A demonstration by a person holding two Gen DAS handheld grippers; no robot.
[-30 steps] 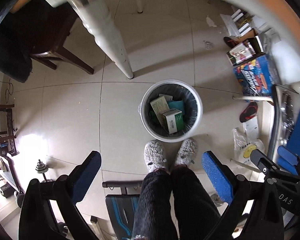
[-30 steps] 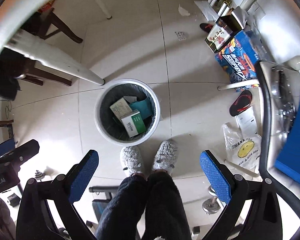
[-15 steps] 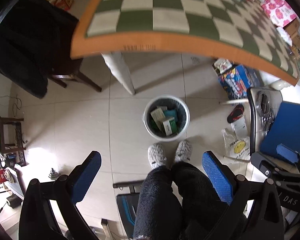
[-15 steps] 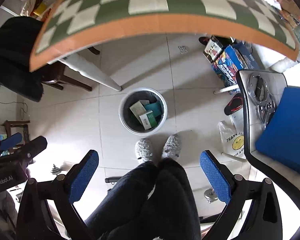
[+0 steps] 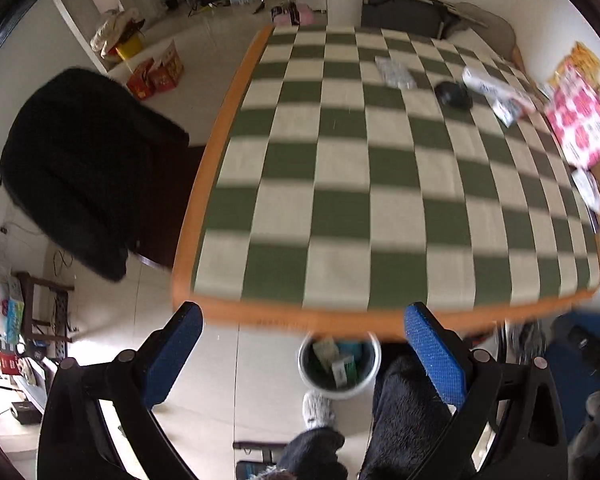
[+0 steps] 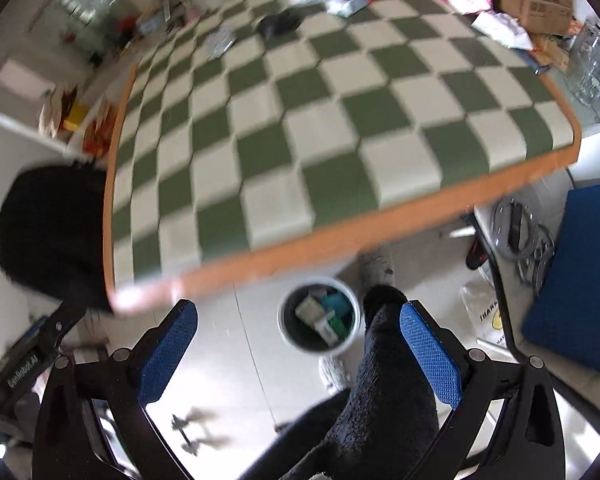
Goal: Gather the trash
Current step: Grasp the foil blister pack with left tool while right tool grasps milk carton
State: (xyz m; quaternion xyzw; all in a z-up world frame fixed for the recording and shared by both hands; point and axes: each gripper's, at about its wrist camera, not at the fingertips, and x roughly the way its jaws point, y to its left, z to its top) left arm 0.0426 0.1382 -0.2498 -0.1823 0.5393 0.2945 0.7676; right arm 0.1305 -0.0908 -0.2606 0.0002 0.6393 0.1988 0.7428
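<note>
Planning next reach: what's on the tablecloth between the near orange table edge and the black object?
Bare checkered cloth from the orange edge to the black object; left wrist view shows it.

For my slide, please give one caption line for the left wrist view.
Open left gripper above the checkered table, with the filled trash bin on the floor below.

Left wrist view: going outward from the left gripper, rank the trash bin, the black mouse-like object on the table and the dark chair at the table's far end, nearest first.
1. Trash bin: on the floor just ahead of the left gripper, under the table's near edge.
2. Black object: far across the checkered table, right of centre.
3. Dark chair: beyond the table's far edge.
</note>
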